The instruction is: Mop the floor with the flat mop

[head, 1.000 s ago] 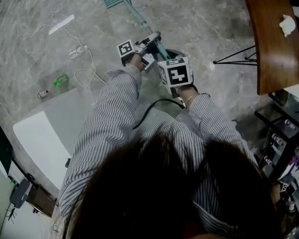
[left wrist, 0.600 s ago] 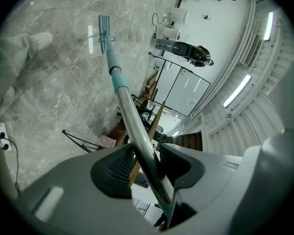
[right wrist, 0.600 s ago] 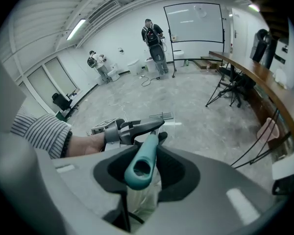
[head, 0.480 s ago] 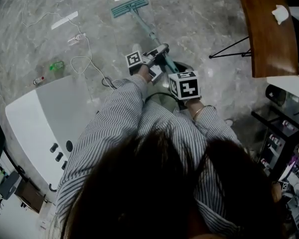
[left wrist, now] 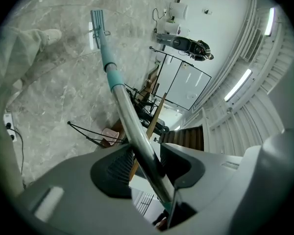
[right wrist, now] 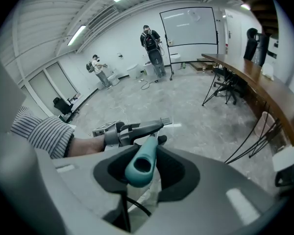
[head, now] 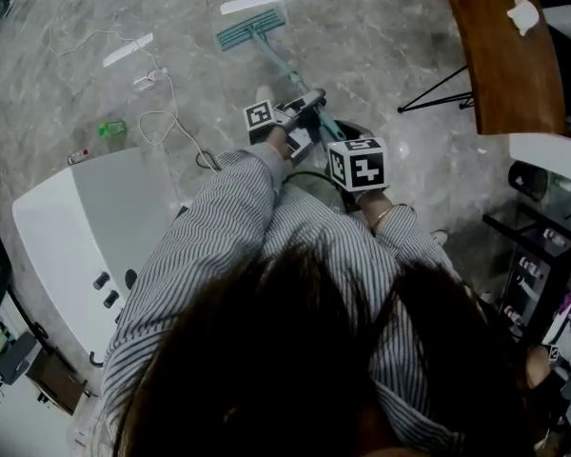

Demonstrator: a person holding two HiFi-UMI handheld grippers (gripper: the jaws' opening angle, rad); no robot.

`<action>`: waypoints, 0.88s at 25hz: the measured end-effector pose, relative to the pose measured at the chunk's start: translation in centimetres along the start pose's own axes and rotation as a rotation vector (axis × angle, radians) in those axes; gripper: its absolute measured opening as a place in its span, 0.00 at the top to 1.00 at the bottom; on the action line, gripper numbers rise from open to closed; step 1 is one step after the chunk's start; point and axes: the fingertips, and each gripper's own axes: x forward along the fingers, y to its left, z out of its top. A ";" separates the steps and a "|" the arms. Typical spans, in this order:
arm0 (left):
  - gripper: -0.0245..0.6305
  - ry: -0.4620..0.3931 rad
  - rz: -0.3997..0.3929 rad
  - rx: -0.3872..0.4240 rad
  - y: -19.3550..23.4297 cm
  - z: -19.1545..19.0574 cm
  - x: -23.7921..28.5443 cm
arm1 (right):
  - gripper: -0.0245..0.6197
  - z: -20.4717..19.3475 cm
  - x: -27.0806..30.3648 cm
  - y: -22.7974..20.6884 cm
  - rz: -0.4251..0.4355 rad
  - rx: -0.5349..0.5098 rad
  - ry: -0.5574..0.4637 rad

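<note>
Between my left gripper jaws, flat mop pole clamped; right gripper clenches its teal end. Left of jaws: cable, green bottle; right: wooden counter.

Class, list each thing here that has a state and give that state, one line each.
flat mop head, lying flat on the floor.
mop handle, tilted, held by both grippers.
left gripper, shut on the mop handle's metal shaft.
right gripper, shut on the mop handle's teal end.
white tissue, crumpled on the wooden counter.

A wooden counter, white appliance, green bottle.
</note>
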 end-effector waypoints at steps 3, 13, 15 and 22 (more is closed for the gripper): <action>0.70 0.019 0.005 0.013 -0.2 0.0 0.3 | 0.79 0.3 -0.1 -0.2 -0.007 0.009 -0.009; 0.69 0.037 -0.003 0.031 -1.5 3.1 1.1 | 0.79 2.9 1.9 0.3 -0.024 -0.065 0.012; 0.69 0.042 0.004 0.039 -1.9 4.5 1.3 | 0.79 3.9 2.9 0.6 -0.023 -0.080 0.028; 0.70 0.116 0.095 0.047 -4.2 12.2 2.5 | 0.79 9.6 8.7 1.8 -0.029 -0.135 0.095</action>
